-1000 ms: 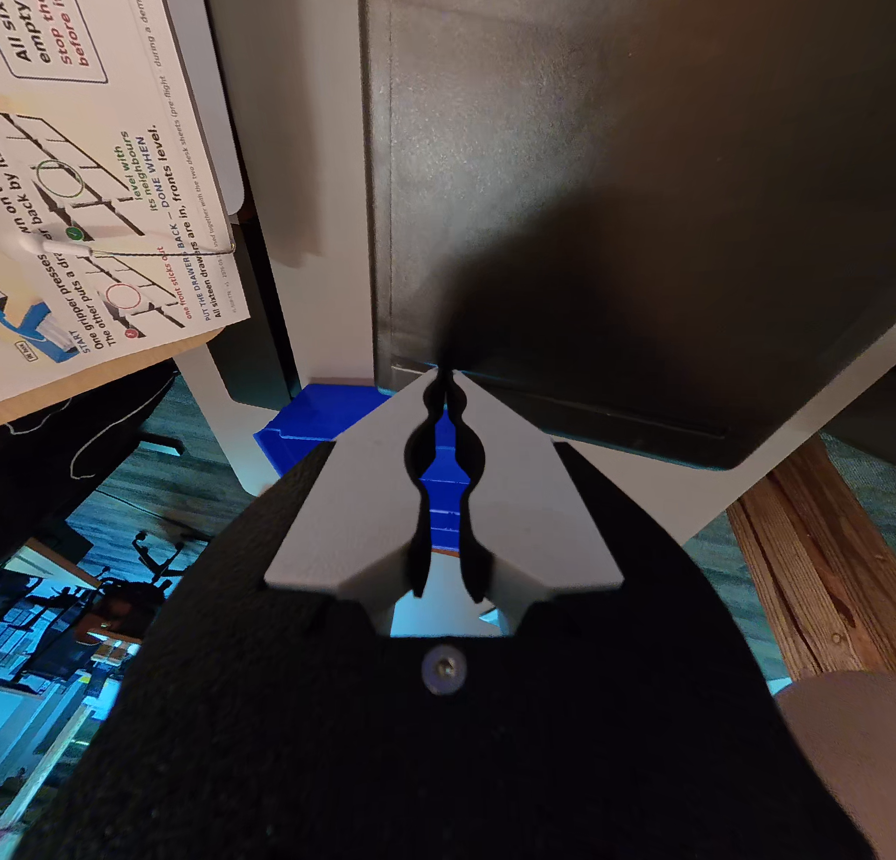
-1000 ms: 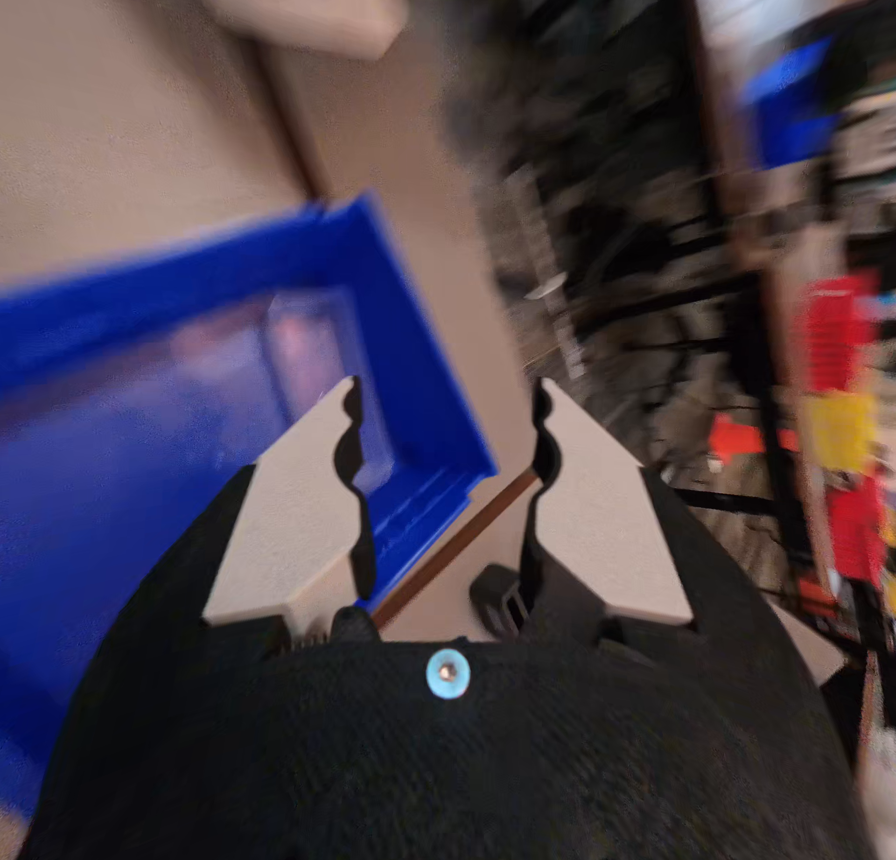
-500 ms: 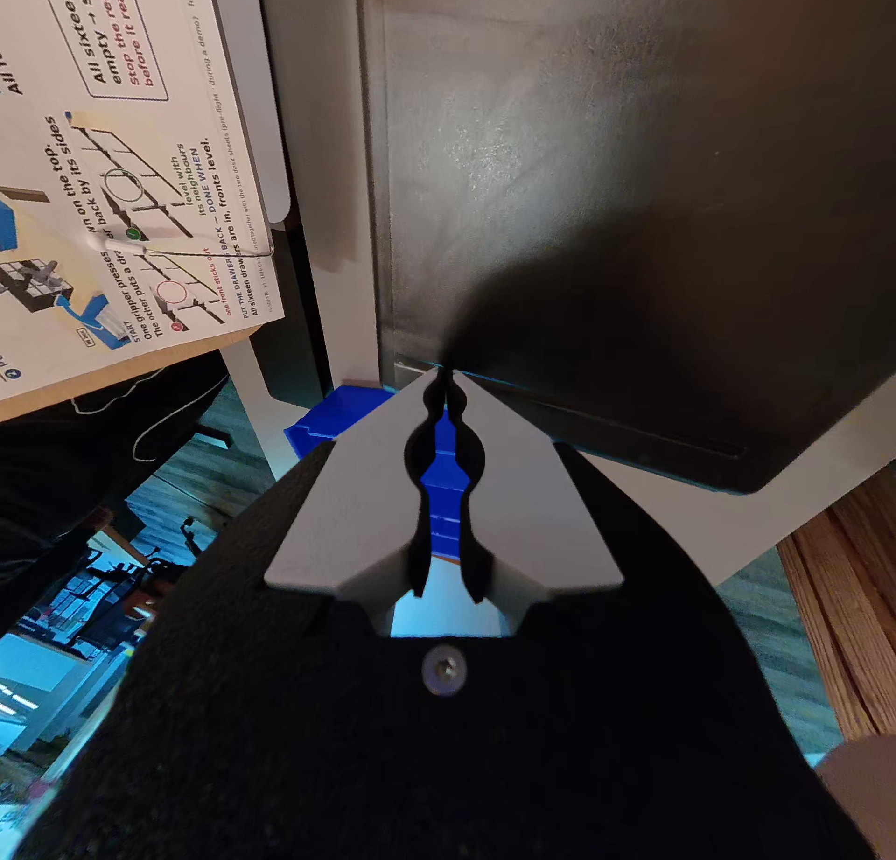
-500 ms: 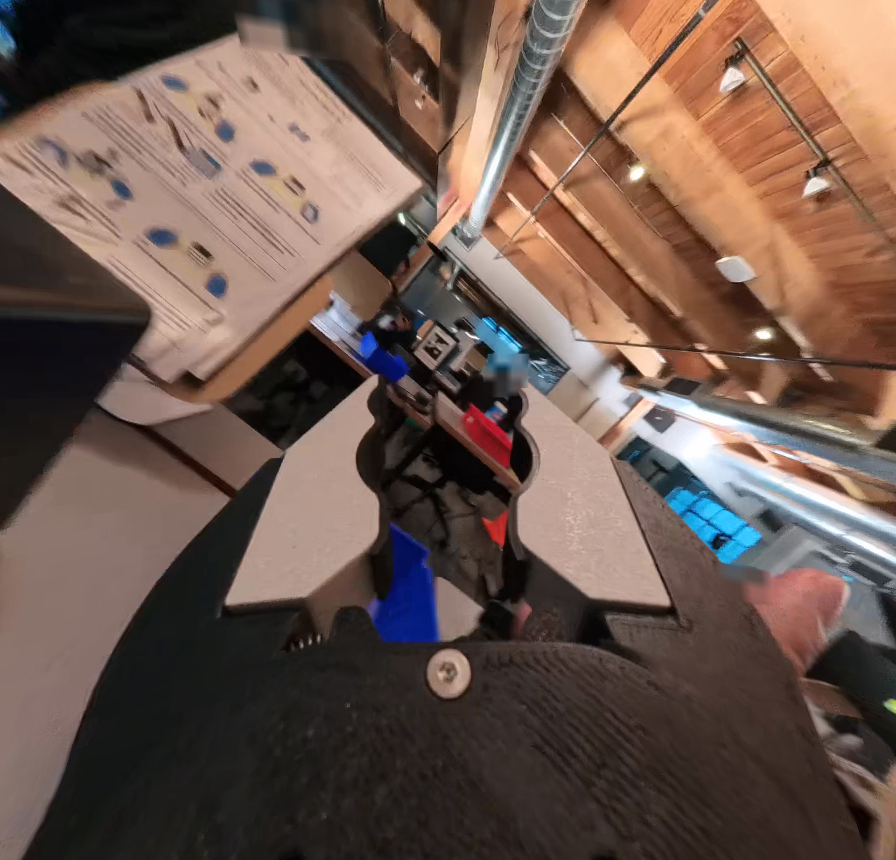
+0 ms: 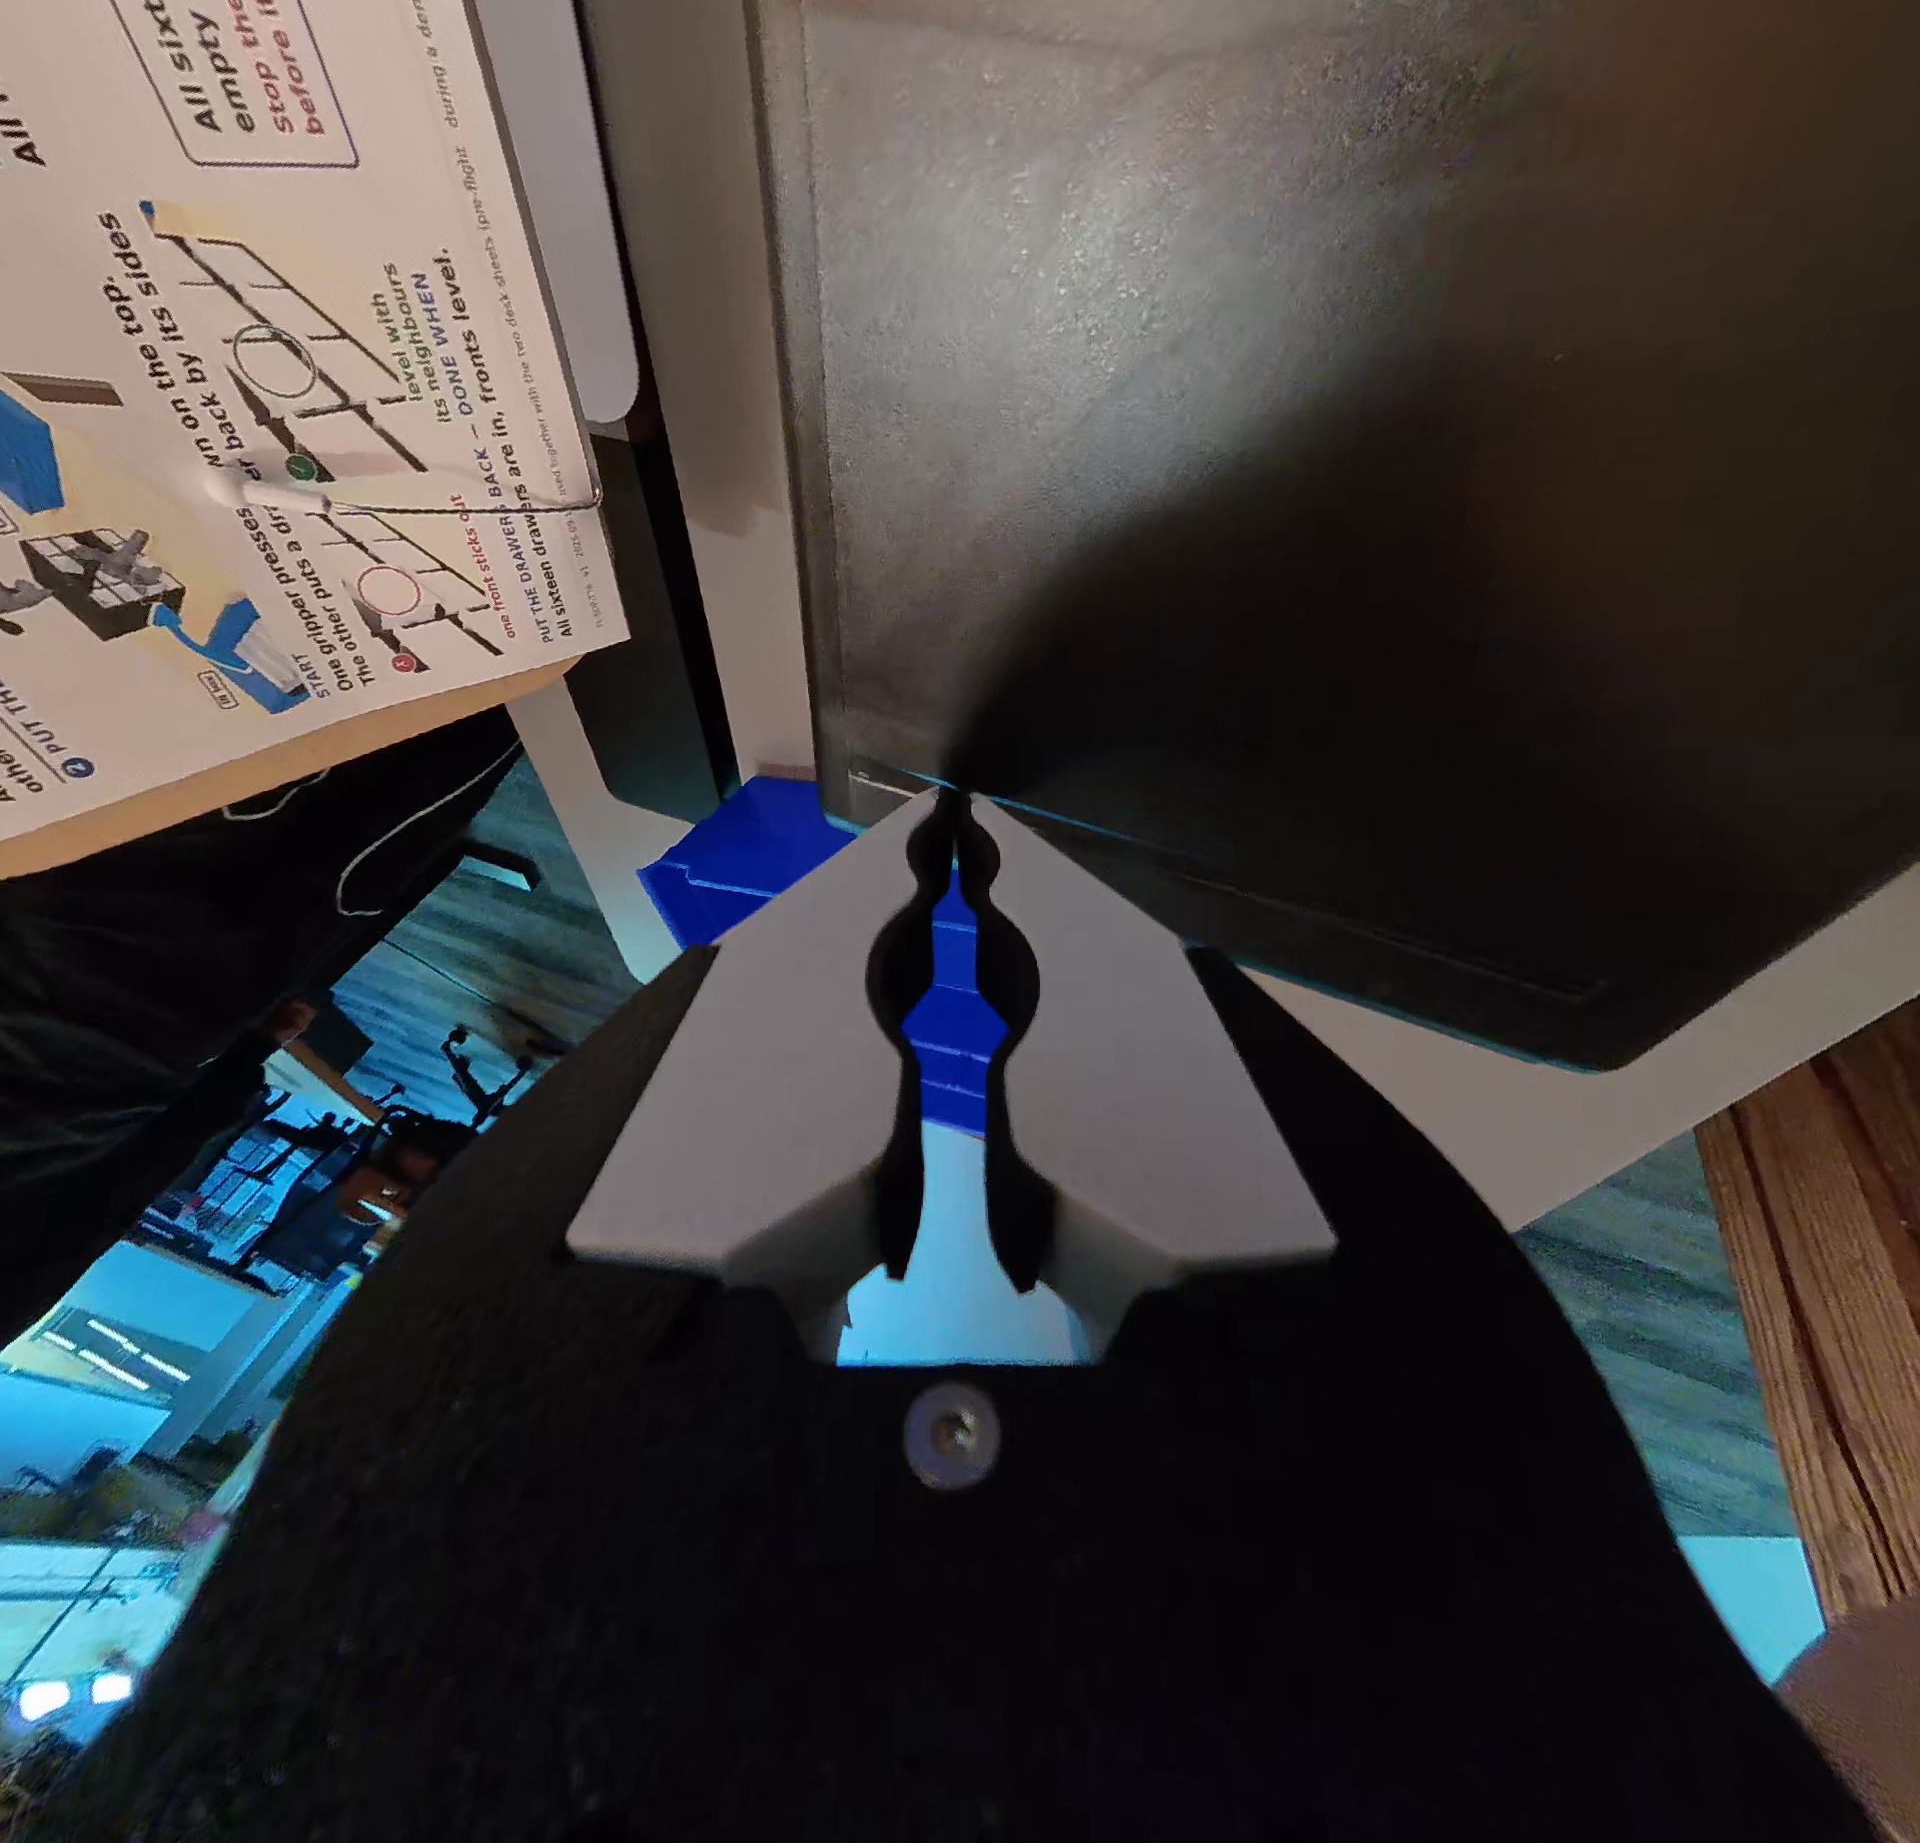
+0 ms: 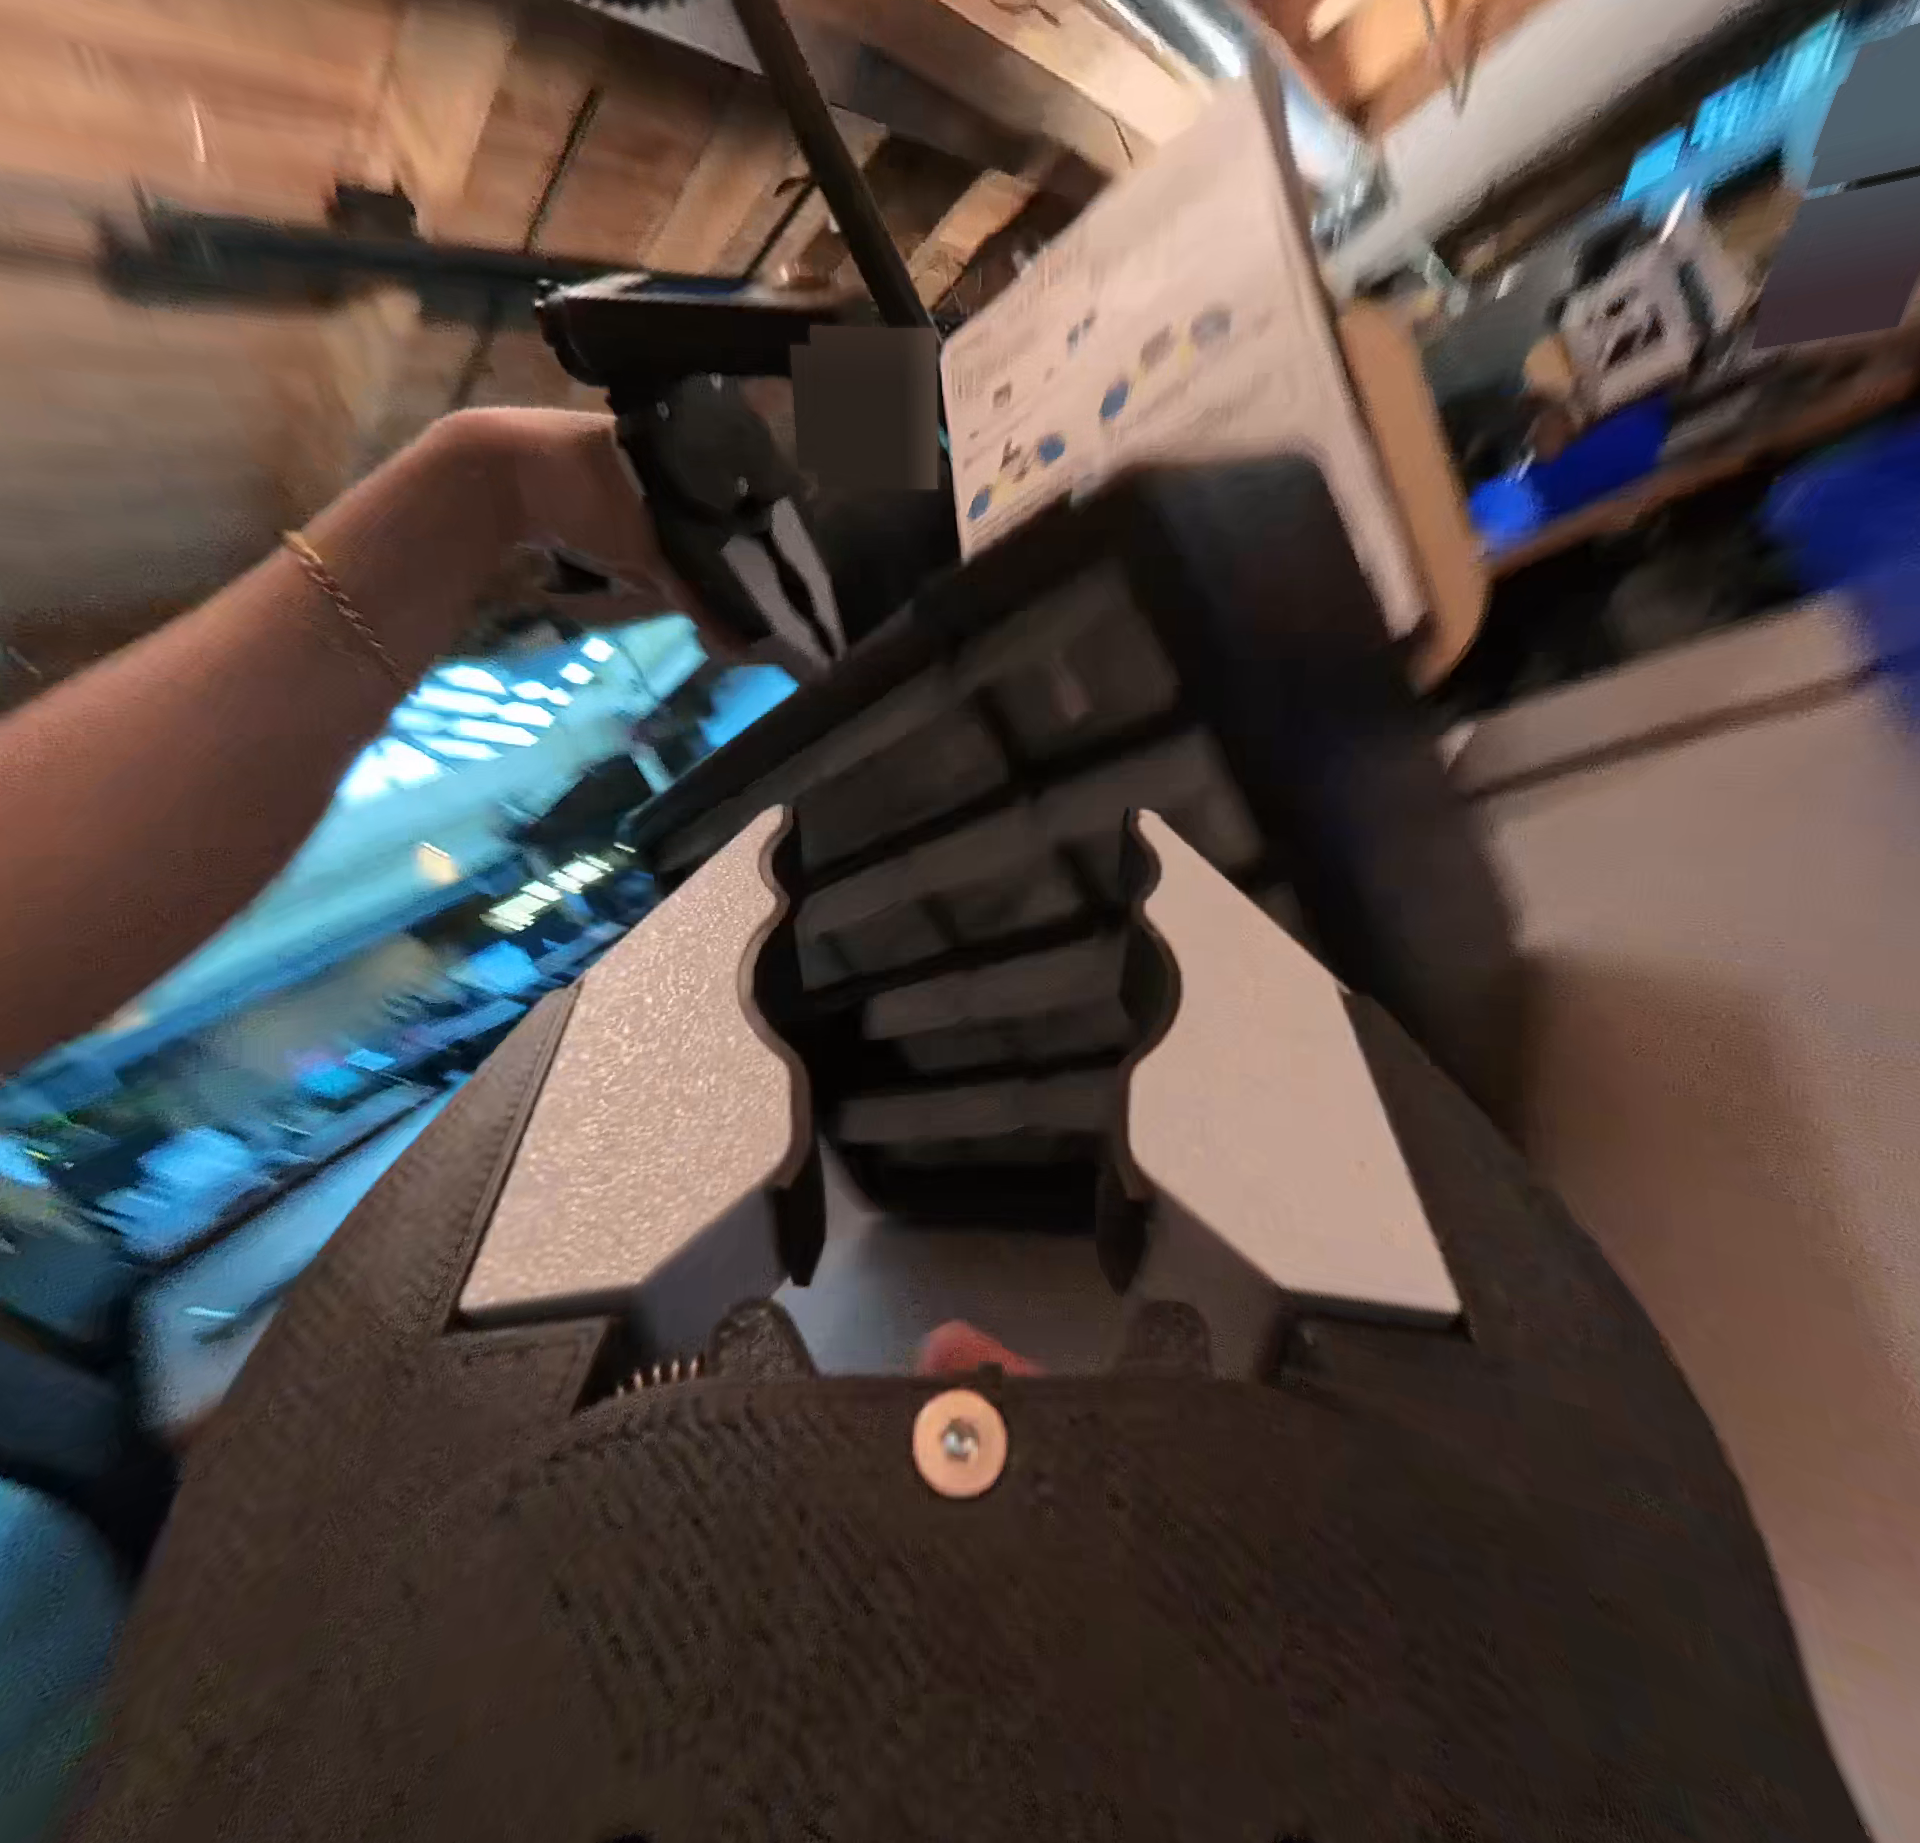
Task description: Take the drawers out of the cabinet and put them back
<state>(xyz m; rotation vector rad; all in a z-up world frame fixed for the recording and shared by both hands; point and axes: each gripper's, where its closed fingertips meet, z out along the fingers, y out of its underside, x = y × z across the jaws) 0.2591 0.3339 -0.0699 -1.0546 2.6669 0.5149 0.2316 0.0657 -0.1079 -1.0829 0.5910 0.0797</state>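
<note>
Swung round since half a second ago: right claw (image 6: 961, 837), formerly aimed at ceiling and pipes, now facing the black cabinet (image 6: 1049, 754), fingers spread wide with nothing between them. Right wrist view blurred by motion. Cabinet front crossed by rows of dark compartments; whether any contain drawers cannot be told. Standing on the pale bench (image 6: 1714, 962), cabinet just beyond the right claw's fingertips (image 6: 769, 837).

Left claw (image 5: 954, 801) hardly shifted, fingers drawn together, tips meeting at the top edge of the cabinet (image 5: 1299, 422), pressed against it; grip on anything cannot be told. Also seen in the right wrist view as left claw (image 6: 800, 630), resting on the cabinet's top at its left side, held by a bare hand (image 6: 520, 505) wearing a thin bracelet (image 6: 343, 598).

Blue drawer (image 5: 748, 858) lying on the bench (image 5: 1558, 1118) to the left of the cabinet, partly hidden behind the left claw's fingers (image 5: 790, 1066). Printed instruction sheet (image 5: 291, 339) on a board (image 5: 260, 785) standing at far left, behind the cabinet; same instruction sheet (image 6: 1132, 339) visible above the cabinet in the right wrist view. Wooden floor (image 5: 1829, 1326) at lower right beyond the bench edge.
</note>
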